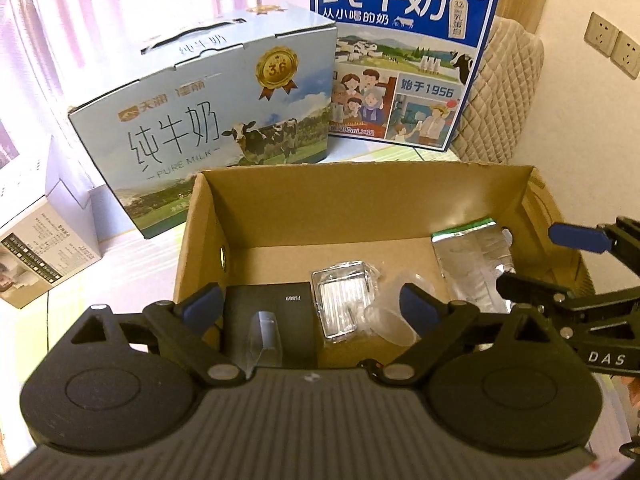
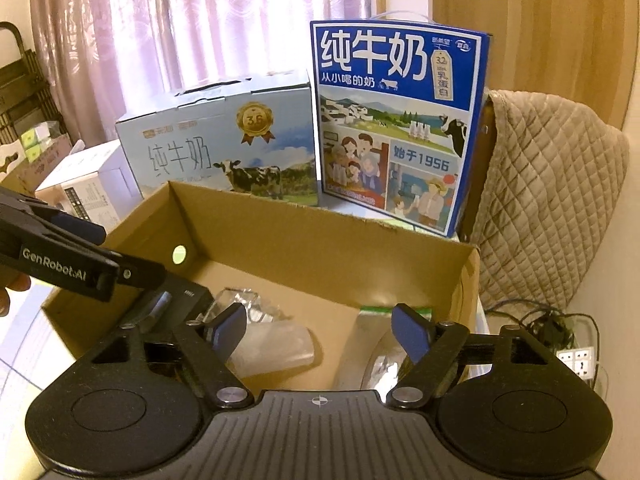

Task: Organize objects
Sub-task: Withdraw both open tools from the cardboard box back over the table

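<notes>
Left gripper [image 1: 310, 302] and right gripper [image 2: 324, 330] angled down over the open cardboard box [image 1: 360, 196], jaws spread wide, nothing between them. On the box floor near the front edge: black case [image 1: 268, 320] marked "FS889", clear tray [image 1: 340, 300], clear cup [image 1: 388, 316]; silver pouch [image 1: 468, 264] long axis running front to back along the right wall. Beyond the far wall: pale "PURE MILK" carton [image 1: 208, 120] and blue carton [image 1: 404, 60] reading "1956".

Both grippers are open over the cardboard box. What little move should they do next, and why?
Probably lift both away. The left gripper and the right gripper are open and empty, and the black box, clear tray, plastic cup and foil pouch already lie inside the cardboard box.
</notes>
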